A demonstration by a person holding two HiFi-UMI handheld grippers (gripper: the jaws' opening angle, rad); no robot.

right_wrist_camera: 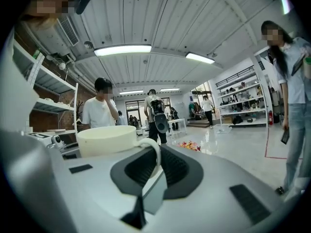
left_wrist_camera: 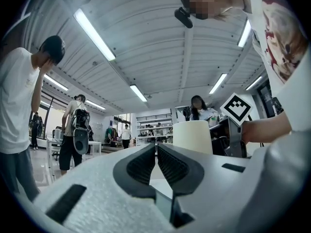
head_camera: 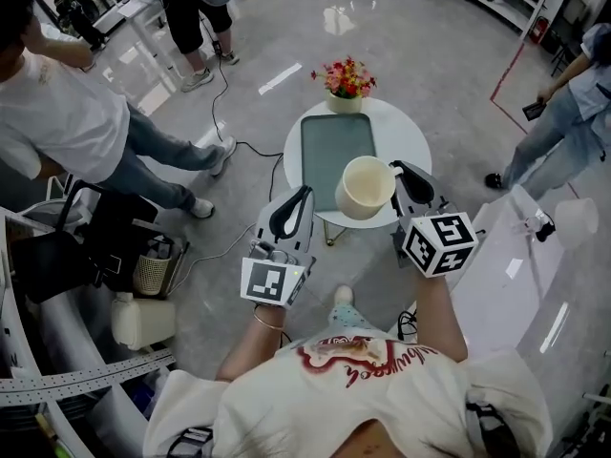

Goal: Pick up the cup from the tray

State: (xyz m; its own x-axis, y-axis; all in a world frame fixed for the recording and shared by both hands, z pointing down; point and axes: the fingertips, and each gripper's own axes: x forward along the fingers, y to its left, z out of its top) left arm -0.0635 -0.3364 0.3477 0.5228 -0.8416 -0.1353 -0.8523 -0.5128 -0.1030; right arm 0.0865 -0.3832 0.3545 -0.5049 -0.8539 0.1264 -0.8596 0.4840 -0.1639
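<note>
A cream cup (head_camera: pixel 366 187) hangs in the air above the near end of the grey-green tray (head_camera: pixel 336 146), clear of it. My right gripper (head_camera: pixel 399 172) is shut on the cup's handle (right_wrist_camera: pixel 154 157), with the cup body (right_wrist_camera: pixel 107 139) to the left of the jaws in the right gripper view. My left gripper (head_camera: pixel 301 197) hovers left of the cup and off the table's near left edge. It is shut with nothing between its pads. From the left gripper view the cup (left_wrist_camera: pixel 193 136) stands just right of the closed jaws (left_wrist_camera: pixel 156 147).
The tray lies on a small round white table (head_camera: pixel 406 136) with a pot of flowers (head_camera: pixel 346 79) at its far edge. People stand at the left (head_camera: pixel 57 113) and right (head_camera: pixel 573 103). A cable (head_camera: pixel 250 147) runs over the floor, and a white bench (head_camera: pixel 516 256) is at the right.
</note>
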